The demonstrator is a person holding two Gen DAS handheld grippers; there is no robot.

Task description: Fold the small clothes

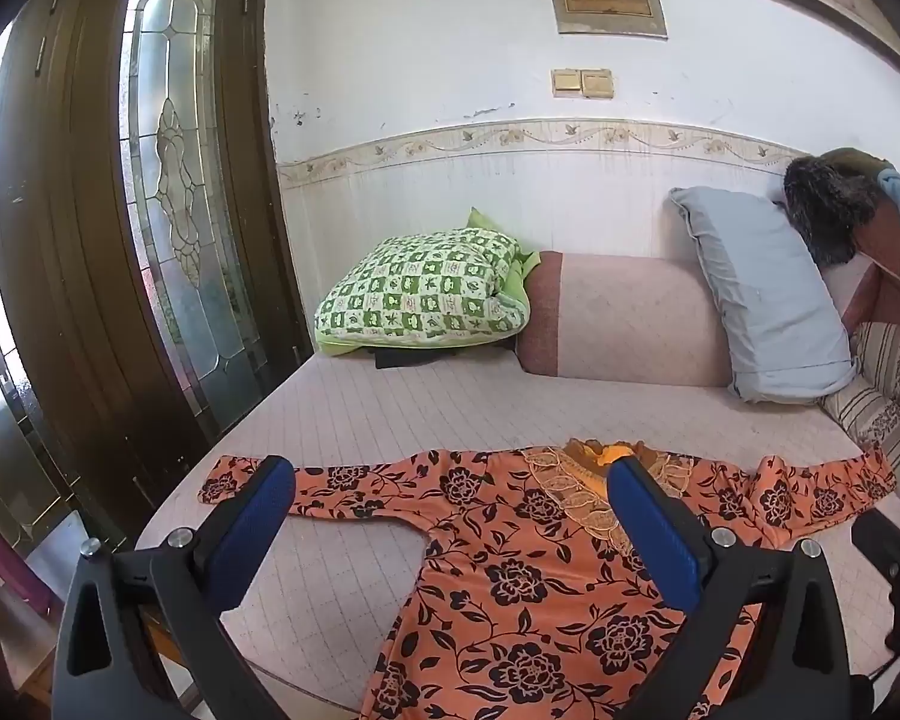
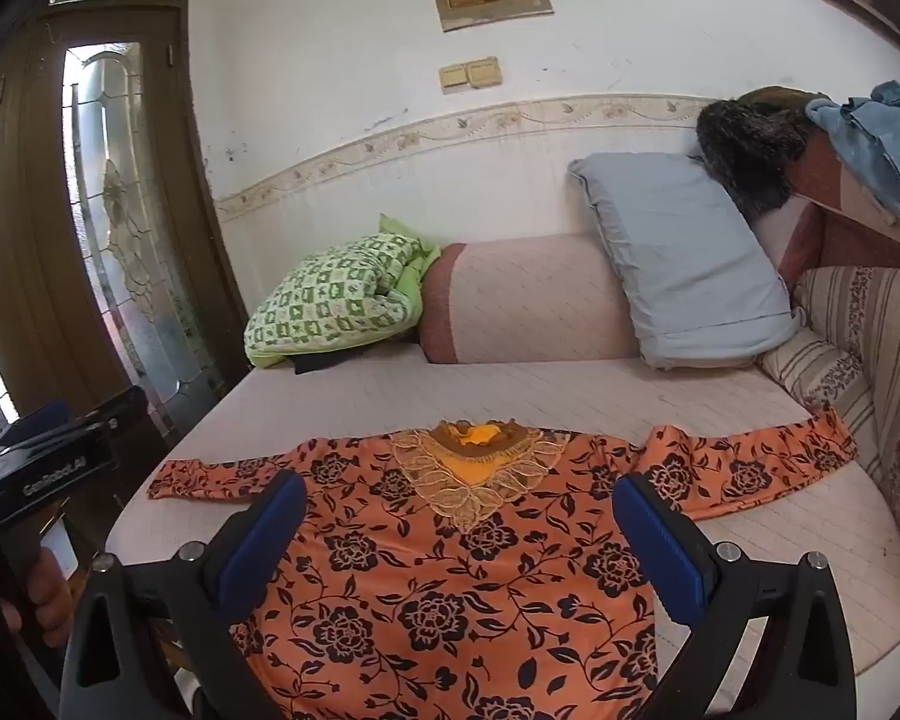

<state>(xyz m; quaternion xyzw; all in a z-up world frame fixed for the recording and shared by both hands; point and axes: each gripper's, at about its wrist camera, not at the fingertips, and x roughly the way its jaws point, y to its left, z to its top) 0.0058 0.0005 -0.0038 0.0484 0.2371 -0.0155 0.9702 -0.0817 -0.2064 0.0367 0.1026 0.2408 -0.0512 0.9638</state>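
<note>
An orange dress with black flowers (image 1: 528,588) lies flat on the pale pink bed (image 1: 402,402), sleeves spread left and right, gold lace collar away from me. It also shows in the right wrist view (image 2: 450,594). My left gripper (image 1: 450,516) is open and empty, held above the dress's left side, its blue pads (image 1: 252,528) wide apart. My right gripper (image 2: 459,540) is open and empty above the chest of the dress. The left gripper's body (image 2: 60,450) shows at the left edge of the right wrist view.
A green checked pillow (image 1: 426,294), a pink bolster (image 1: 624,324) and a grey-blue pillow (image 1: 762,294) lean on the far wall. A striped cushion (image 2: 870,360) borders the bed's right side. A wooden glass door (image 1: 174,192) stands left of the bed.
</note>
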